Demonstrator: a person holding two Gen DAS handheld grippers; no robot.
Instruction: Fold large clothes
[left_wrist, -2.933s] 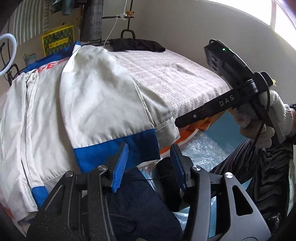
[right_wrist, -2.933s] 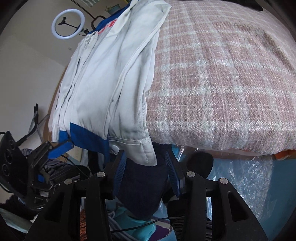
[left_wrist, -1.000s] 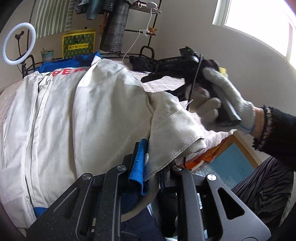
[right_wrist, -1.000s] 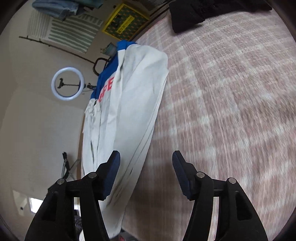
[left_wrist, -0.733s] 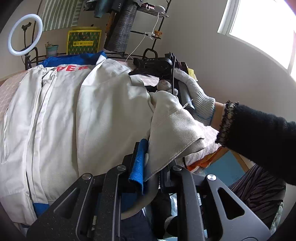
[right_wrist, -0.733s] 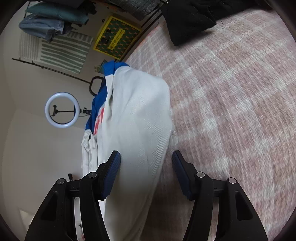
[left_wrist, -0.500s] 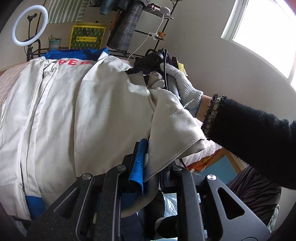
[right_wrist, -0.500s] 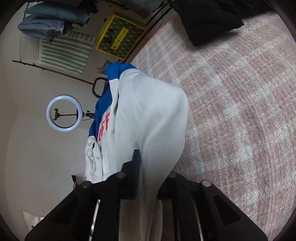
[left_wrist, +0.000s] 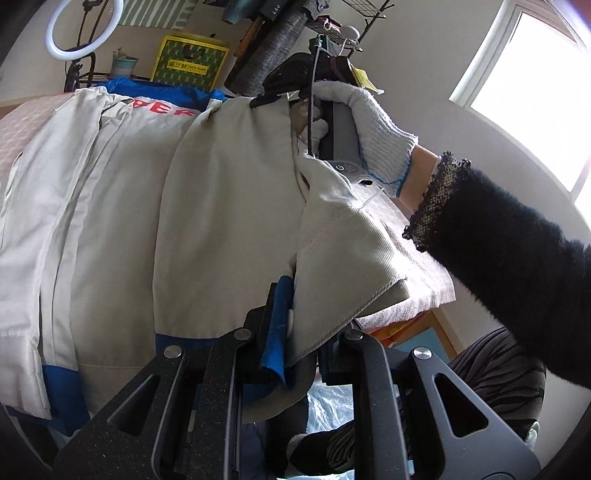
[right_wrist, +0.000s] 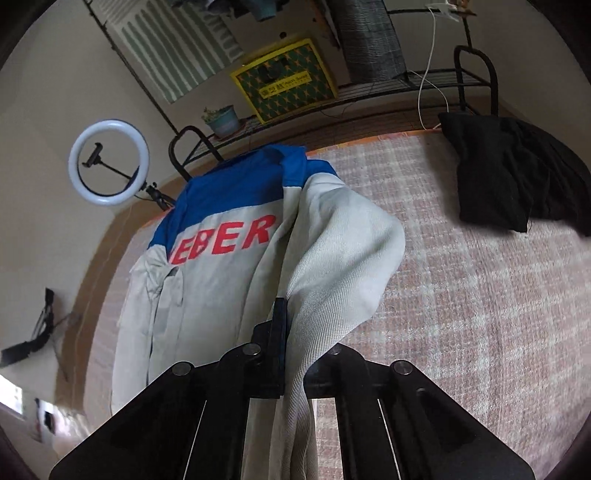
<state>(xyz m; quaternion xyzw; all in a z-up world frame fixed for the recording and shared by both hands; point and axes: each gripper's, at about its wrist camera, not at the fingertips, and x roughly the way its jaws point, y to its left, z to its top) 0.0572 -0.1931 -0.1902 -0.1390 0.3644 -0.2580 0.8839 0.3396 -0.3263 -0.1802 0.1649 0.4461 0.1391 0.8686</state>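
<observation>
A plaid-covered bed (right_wrist: 480, 314) carries a cream-and-blue jacket (left_wrist: 221, 206) spread along its left side, red lettering near the far edge. A black garment (right_wrist: 517, 173) sits at the bed's far right corner. The right arm, in a dark sleeve and white glove (left_wrist: 373, 122), reaches forward over the jacket; the right gripper (right_wrist: 290, 332) is pressed onto a raised fold of cream cloth. At the near edge, the left gripper (left_wrist: 295, 325) pinches the blue-trimmed cuff.

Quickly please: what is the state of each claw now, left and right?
Left claw: closed on the blue cuff end of the white jacket.
Right claw: closed on the jacket's white sleeve.
</observation>
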